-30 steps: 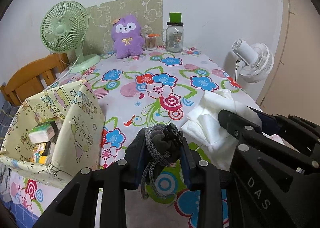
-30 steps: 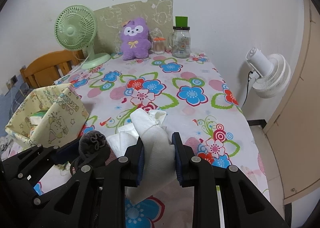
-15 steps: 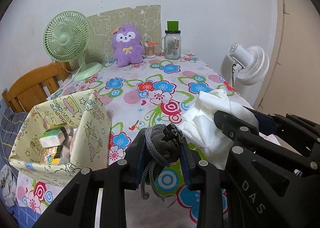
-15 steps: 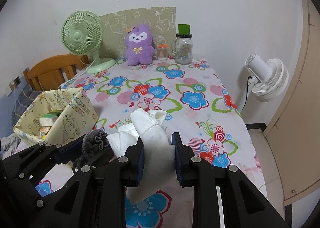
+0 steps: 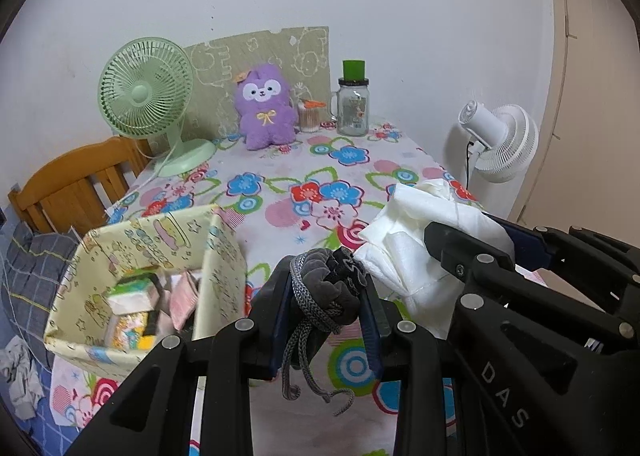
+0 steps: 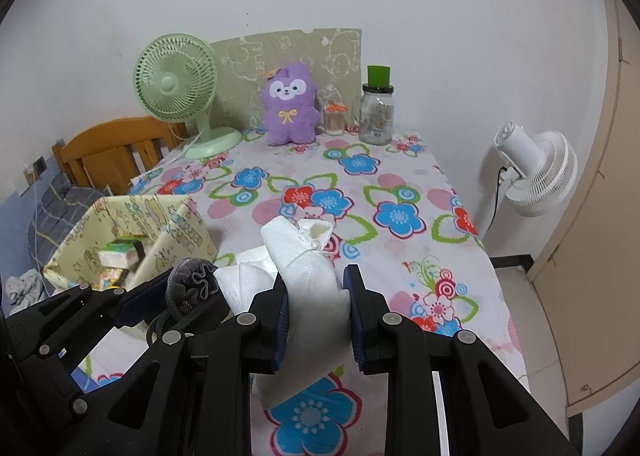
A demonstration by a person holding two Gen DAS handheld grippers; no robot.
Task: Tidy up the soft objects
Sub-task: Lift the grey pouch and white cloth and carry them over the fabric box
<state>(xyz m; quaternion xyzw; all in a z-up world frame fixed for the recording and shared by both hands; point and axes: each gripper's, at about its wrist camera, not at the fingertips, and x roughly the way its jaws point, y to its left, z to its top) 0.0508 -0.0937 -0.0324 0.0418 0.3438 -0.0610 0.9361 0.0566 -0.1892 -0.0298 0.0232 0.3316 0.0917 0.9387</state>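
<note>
My left gripper (image 5: 326, 296) is shut on a grey drawstring pouch (image 5: 326, 288), held above the table's near edge; its cords hang down. My right gripper (image 6: 318, 292) is shut on a white cloth bundle (image 6: 312, 276), held just right of the pouch. The bundle also shows in the left wrist view (image 5: 416, 240), and the pouch in the right wrist view (image 6: 192, 286). A yellow patterned fabric box (image 5: 224, 256) with several small packets inside stands on the table to the left. A purple plush toy (image 5: 264, 108) sits at the far end.
The table has a flowered cloth (image 6: 396, 192). At the back stand a green fan (image 5: 148, 96), a glass jar with a green lid (image 5: 353, 104) and a small toothpick holder (image 5: 310, 116). A white fan (image 6: 536, 172) stands right of the table. A wooden chair (image 5: 76, 184) is at the left.
Both grippers have drawn back and risen from the table with their loads still held. The box and the table now look farther away.
</note>
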